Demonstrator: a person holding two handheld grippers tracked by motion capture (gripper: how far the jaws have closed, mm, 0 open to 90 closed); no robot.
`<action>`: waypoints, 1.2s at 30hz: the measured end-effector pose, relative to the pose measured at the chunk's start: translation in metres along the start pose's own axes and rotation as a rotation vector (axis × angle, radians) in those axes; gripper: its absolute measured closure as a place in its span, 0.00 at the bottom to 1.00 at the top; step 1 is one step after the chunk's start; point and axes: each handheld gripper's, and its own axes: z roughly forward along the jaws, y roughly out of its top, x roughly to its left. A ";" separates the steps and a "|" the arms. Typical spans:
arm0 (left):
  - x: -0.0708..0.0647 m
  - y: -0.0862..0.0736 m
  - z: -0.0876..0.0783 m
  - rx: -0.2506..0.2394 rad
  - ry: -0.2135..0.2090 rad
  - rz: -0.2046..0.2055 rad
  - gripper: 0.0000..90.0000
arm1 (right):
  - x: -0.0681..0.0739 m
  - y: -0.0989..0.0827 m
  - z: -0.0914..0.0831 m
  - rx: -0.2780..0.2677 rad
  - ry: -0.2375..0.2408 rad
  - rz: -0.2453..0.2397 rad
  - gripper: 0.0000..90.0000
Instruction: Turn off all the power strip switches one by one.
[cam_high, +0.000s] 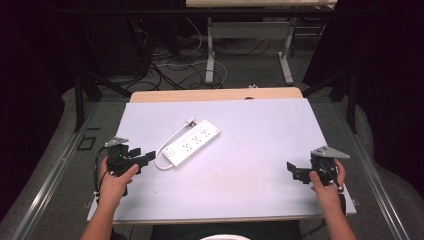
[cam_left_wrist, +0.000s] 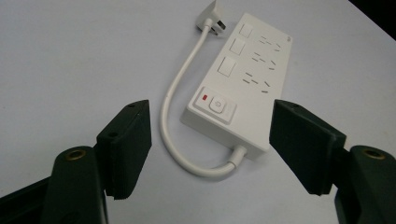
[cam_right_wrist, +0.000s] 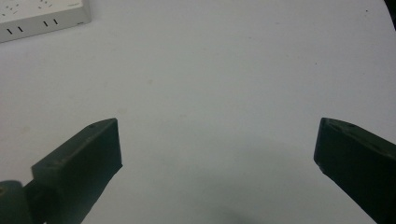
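The power strip (cam_high: 192, 142) lies flat on the table (cam_high: 260, 150), left of its middle, turned at a slant, with its short cord (cam_left_wrist: 173, 116) looping round from the switch end to the plug (cam_left_wrist: 212, 19) resting beside the far end. It looks like a rigid, smooth plastic block, fairly light, and likely to skid on the table if pushed rather than pinched. The cord seems stiff and springy, so it will probably drag along and tug. The best hold is likely across the narrow width of the body near the switch end, not on the cord.

The left claw (cam_high: 145, 159) sits low and level, just beside the switch end, its jaws apart with nothing between them. The right claw (cam_high: 296, 172) waits well apart at the table's right side, pointing inward, jaws wide apart and empty.
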 end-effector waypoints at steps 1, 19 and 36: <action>-0.001 0.002 0.001 0.007 0.003 -0.003 0.35 | 0.000 0.000 -0.001 -0.001 -0.002 0.000 0.00; -0.002 0.030 0.024 0.066 -0.058 -0.112 0.69 | -0.005 -0.003 -0.003 -0.006 0.000 0.023 0.01; 0.000 0.030 0.042 0.089 -0.031 -0.158 0.99 | -0.006 -0.004 -0.001 -0.002 -0.003 0.026 0.02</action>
